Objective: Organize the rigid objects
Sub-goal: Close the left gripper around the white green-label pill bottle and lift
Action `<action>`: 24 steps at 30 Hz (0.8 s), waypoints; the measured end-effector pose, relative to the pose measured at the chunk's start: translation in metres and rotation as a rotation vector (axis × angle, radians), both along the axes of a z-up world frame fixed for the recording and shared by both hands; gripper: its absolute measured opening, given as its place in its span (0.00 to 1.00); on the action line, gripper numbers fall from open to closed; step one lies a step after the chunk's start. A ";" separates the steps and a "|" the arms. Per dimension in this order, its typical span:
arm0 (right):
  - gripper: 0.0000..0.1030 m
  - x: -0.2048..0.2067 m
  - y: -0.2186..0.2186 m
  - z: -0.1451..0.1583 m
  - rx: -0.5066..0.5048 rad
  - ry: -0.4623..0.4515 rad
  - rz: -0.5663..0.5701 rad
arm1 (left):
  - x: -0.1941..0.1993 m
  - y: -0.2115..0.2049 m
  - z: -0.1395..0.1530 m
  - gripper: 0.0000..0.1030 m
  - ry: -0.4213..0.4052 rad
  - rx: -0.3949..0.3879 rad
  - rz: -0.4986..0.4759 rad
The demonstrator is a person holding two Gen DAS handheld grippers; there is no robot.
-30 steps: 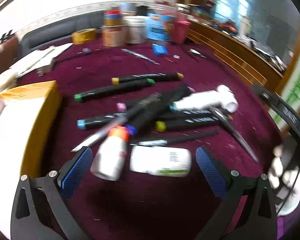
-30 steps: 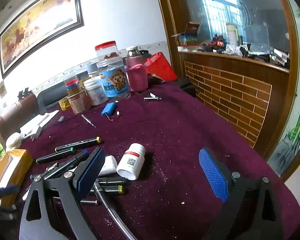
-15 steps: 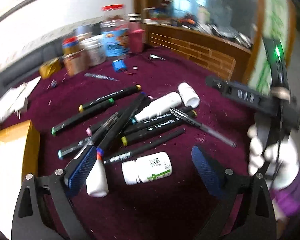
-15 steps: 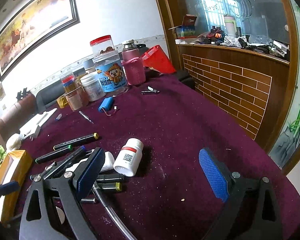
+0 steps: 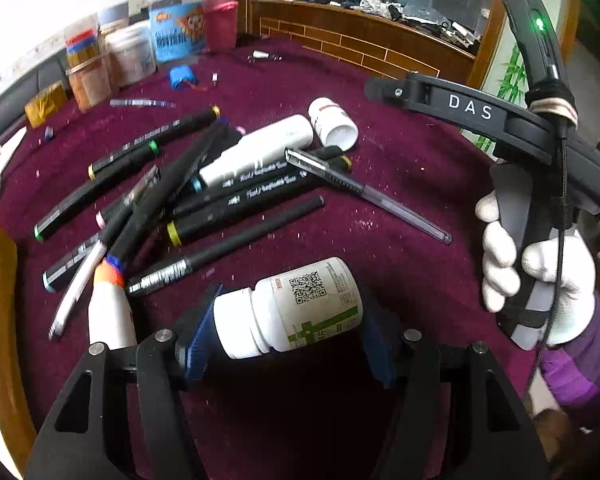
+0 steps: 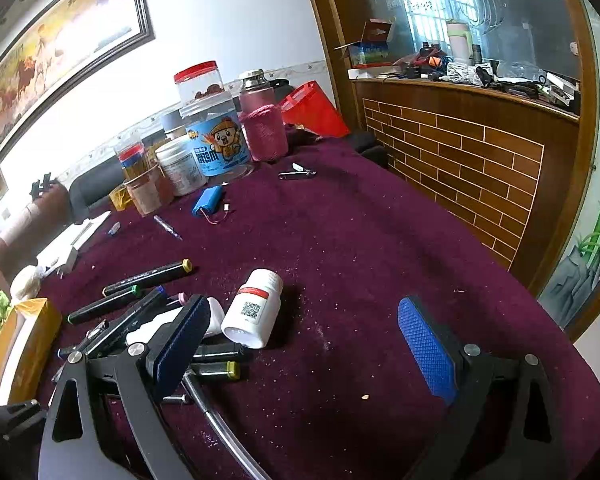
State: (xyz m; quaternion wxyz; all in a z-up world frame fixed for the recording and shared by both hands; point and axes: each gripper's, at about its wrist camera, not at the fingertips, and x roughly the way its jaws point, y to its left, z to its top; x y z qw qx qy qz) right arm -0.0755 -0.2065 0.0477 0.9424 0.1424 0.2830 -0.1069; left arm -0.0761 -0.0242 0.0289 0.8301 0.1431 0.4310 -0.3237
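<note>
A white pill bottle with a green label lies on its side on the maroon tablecloth. My left gripper has it between its blue pads; the jaws are closing and both pads touch it, one at the cap and one at the base. Beyond it lies a heap of black markers, a clear pen, an orange-capped white bottle and a red-label pill bottle. My right gripper stands open above the cloth, empty, with that red-label bottle just ahead of its left pad.
A gloved hand holds the right gripper at the right of the left wrist view. A yellow box sits at the left table edge. Jars, a blue battery pack and a nail clipper lie farther back.
My left gripper has rolled and moved in over the green-label bottle, and its wide jaws have narrowed onto it. The right gripper has stayed put and open.
</note>
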 end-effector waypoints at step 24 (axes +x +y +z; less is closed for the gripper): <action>0.18 0.018 0.066 -0.034 -0.162 0.360 0.379 | -0.030 0.118 0.057 0.55 0.072 -0.346 0.244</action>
